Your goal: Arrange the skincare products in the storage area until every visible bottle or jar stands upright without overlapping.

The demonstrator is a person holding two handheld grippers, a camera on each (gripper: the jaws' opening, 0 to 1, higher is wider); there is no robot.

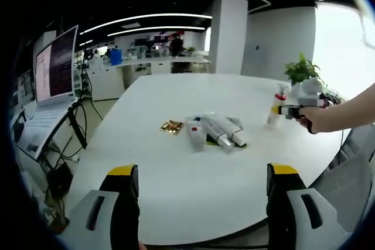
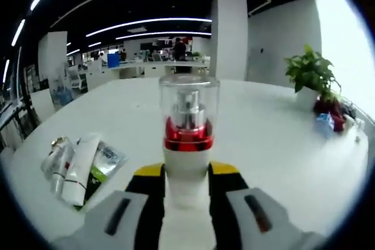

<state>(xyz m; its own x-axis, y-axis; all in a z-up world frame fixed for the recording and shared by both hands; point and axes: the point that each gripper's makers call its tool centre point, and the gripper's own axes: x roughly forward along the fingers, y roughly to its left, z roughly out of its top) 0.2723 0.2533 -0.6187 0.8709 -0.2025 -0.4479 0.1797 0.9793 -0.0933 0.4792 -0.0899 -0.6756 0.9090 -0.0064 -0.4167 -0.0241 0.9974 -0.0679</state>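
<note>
Between your right tool [image 2: 186,194] jaws: pump bottle [image 2: 188,139] clamped, upright, clear cap, red collar | at mid-worktop [image 1: 176,185]: tubes [image 1: 215,131] lying flat in a heap, gold packet [image 1: 172,126] just beside | left tool [image 1: 202,197]: jaws spread wide, holding nothing, low over the near edge | plant [image 2: 312,73] at far side.
</note>
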